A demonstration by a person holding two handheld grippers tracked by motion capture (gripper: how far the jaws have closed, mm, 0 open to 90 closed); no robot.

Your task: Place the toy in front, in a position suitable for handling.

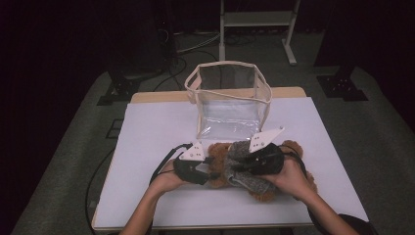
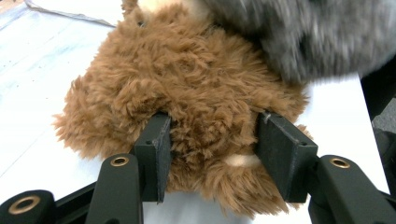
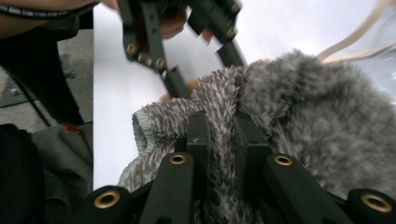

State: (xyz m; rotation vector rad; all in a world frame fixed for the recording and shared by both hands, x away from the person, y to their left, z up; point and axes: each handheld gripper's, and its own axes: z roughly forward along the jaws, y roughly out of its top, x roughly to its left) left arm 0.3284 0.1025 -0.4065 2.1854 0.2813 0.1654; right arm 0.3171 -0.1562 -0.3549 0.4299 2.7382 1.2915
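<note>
Brown plush bear (image 1: 222,169) lay near table's (image 1: 147,147) front edge, clamped at one furry limb by left gripper (image 2: 212,140); grey knit garment (image 3: 299,116), partly over bear, pinched tight in right gripper (image 3: 219,140). Risk judged: knit could slip from narrow pinch or snag on fur w/ hard pull. Could also drag bear off table edge, away from clear bag (image 1: 227,98) behind.

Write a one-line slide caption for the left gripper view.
Left claw clamps the brown teddy bear on the white table, grey fuzzy garment above.
</note>
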